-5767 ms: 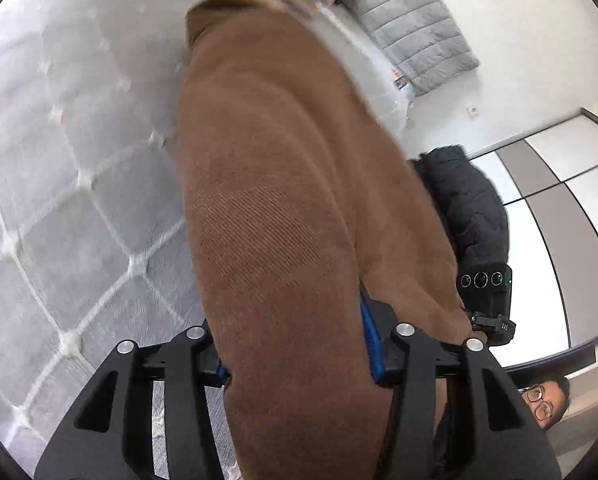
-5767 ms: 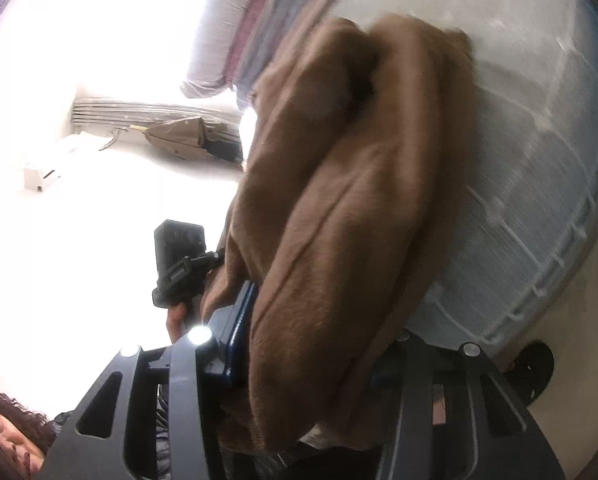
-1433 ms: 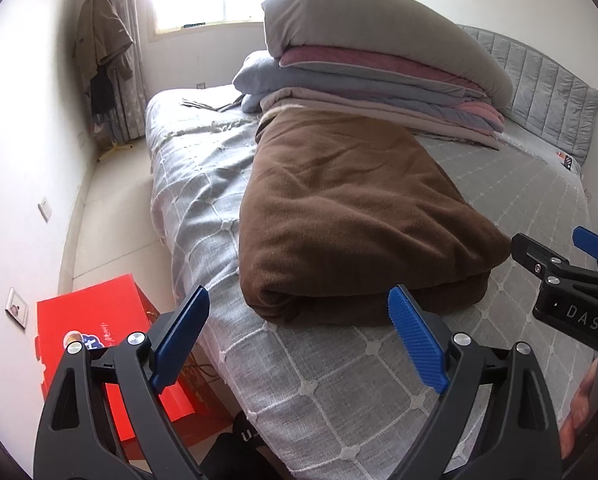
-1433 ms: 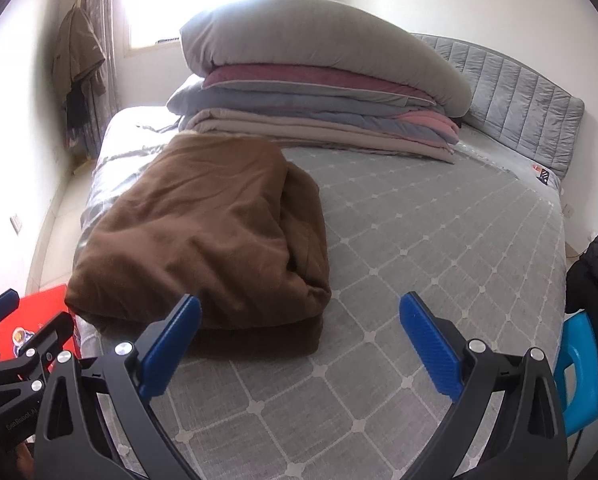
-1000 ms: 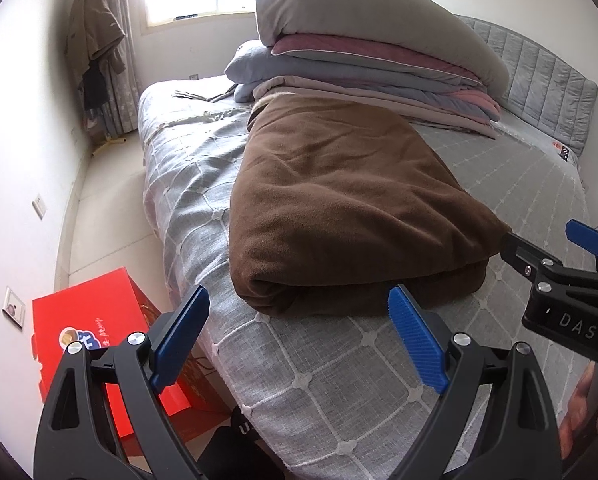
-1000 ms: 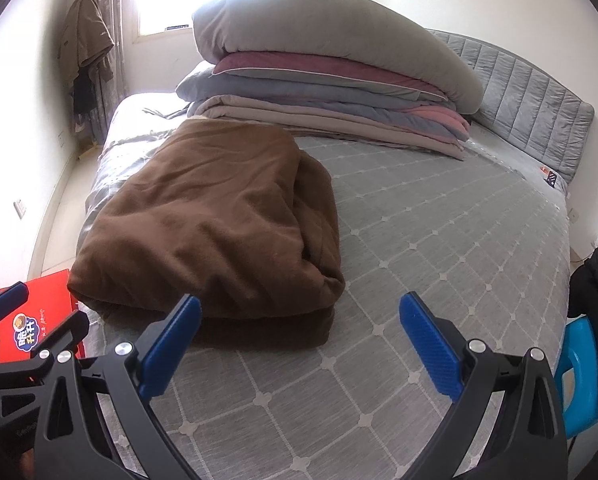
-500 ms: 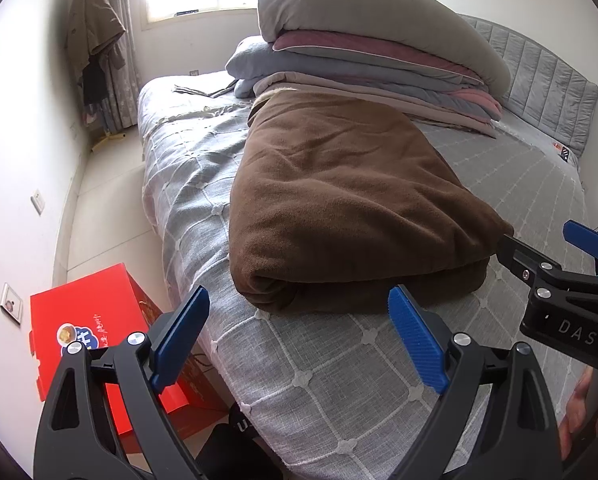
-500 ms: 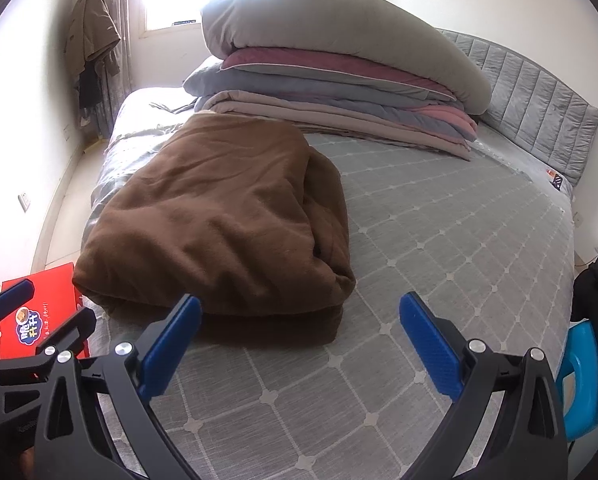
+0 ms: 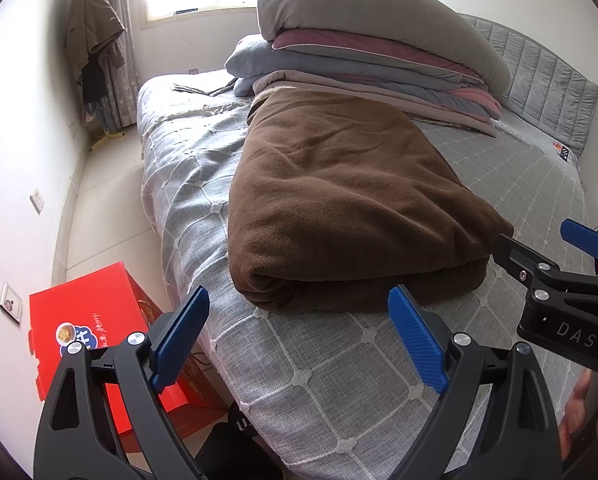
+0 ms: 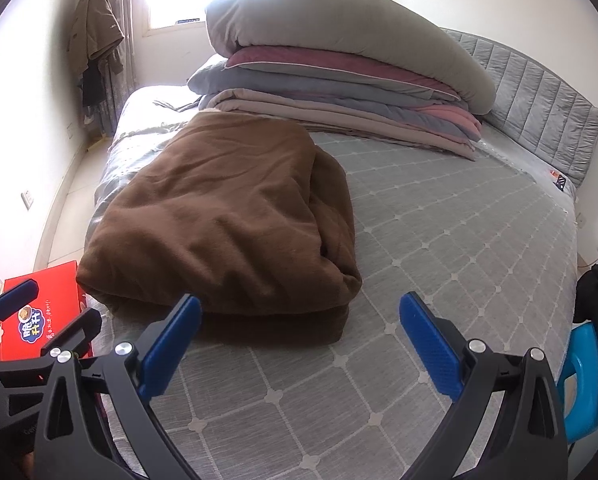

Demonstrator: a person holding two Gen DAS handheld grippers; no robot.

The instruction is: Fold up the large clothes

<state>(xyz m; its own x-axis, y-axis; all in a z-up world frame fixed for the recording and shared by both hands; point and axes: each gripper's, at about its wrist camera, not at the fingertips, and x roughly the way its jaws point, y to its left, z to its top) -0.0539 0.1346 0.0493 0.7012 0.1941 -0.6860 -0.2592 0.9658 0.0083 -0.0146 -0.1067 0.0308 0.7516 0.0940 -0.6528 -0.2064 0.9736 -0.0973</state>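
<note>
left wrist view:
bed: grey quilted cover (image 9: 319, 380) with a white diamond grid, running up to a padded grey headboard (image 9: 547, 92).
brown garment (image 9: 339, 200): folded into a thick bundle, lying on the bed near its front edge.
stack of bedding (image 9: 379, 48): piled just behind the bundle.
floor: red box (image 9: 87, 320) beside the bed; coat (image 9: 93, 28) hanging by the window.
left gripper (image 9: 299, 344): blue pads spread wide, holding nothing.

right wrist view:
bed: the same grey cover (image 10: 439, 240), bare on the right half.
brown garment (image 10: 227, 220): resting left of centre.
blue stool (image 10: 583, 376): at the far right edge.
right gripper (image 10: 299, 344): jaws apart, empty.
</note>
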